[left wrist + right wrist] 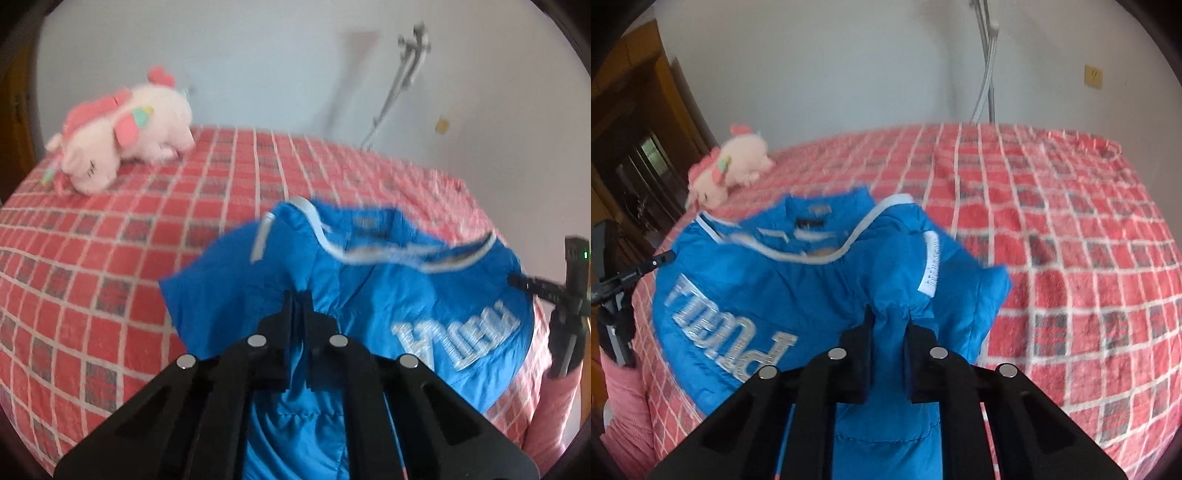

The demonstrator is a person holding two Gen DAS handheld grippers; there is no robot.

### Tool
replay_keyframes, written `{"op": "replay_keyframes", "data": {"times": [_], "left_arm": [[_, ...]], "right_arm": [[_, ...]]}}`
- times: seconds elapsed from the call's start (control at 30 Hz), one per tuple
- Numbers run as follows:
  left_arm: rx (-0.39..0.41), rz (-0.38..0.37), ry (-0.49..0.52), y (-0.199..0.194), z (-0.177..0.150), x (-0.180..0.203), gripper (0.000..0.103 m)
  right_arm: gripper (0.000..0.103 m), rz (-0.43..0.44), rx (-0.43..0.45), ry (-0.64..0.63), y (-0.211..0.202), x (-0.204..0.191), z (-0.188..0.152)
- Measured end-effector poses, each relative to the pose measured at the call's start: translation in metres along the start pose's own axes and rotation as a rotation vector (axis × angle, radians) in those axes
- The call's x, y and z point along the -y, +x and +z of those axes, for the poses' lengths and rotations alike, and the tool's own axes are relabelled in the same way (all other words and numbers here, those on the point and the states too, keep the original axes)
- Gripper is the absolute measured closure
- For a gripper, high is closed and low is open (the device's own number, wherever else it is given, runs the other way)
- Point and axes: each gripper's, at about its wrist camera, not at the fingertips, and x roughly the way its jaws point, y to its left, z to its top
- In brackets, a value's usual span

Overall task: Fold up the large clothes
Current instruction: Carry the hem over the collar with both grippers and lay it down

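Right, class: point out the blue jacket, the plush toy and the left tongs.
blue jacket (pixel 424 295): left wrist view, chest panel above the lettering.
plush toy (pixel 122 136): left wrist view, pale pink body.
left tongs (pixel 300 295): left wrist view, between the tips pinching blue fabric.

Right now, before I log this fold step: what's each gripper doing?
Left gripper: closed, pinching a fold of the padded blue jacket with silver lettering.
Right gripper: closed on the same jacket's fabric.
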Motion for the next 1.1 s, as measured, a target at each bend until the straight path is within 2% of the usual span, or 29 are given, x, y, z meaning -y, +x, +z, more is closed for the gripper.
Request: {"op": "replay_keyframes", "data": {"times": [0.07, 0.13, 0.3, 0.37, 0.43, 0.53, 0.67, 0.8, 0.9, 0.97, 1.1], "left_arm": [[0.073, 0.029, -0.008, -0.011, 0.009, 0.003, 0.102], [0.127, 0.024, -0.031, -0.016, 0.019, 0.005, 0.102], [0.149, 0.109, -0.020, 0.010, 0.045, 0.013, 0.102], [0.132, 0.161, -0.011, 0.035, 0.055, 0.011, 0.102], [0.079, 0.172, -0.043, 0.066, 0.059, 0.000, 0.102], [0.007, 0.215, -0.042, 0.106, 0.054, -0.011, 0.102], [-0.051, 0.215, -0.055, 0.133, 0.045, -0.021, 0.101], [-0.084, 0.213, -0.067, 0.147, 0.038, -0.025, 0.101], [-0.096, 0.250, -0.048, 0.145, 0.038, -0.019, 0.098], [-0.085, 0.278, -0.043, 0.131, 0.041, -0.015, 0.097], [0.040, 0.254, -0.089, 0.073, 0.045, -0.002, 0.095]], "right_arm": [[0.091, 0.014, 0.035, 0.034, -0.008, 0.002, 0.008], [0.092, 0.003, 0.064, 0.057, -0.011, 0.003, 0.020], [0.093, -0.071, 0.078, 0.074, 0.007, 0.004, 0.059], [0.093, -0.101, 0.062, 0.083, 0.025, 0.007, 0.072], [0.093, -0.136, 0.011, 0.111, 0.055, 0.015, 0.079], [0.093, -0.179, -0.047, 0.125, 0.092, 0.024, 0.076], [0.090, -0.146, -0.091, 0.181, 0.123, 0.042, 0.062], [0.085, -0.126, -0.100, 0.211, 0.137, 0.050, 0.052], [0.085, -0.138, -0.100, 0.219, 0.133, 0.049, 0.052], [0.076, -0.158, -0.078, 0.217, 0.121, 0.046, 0.053], [0.073, -0.184, 0.046, 0.176, 0.066, 0.025, 0.051]]}}
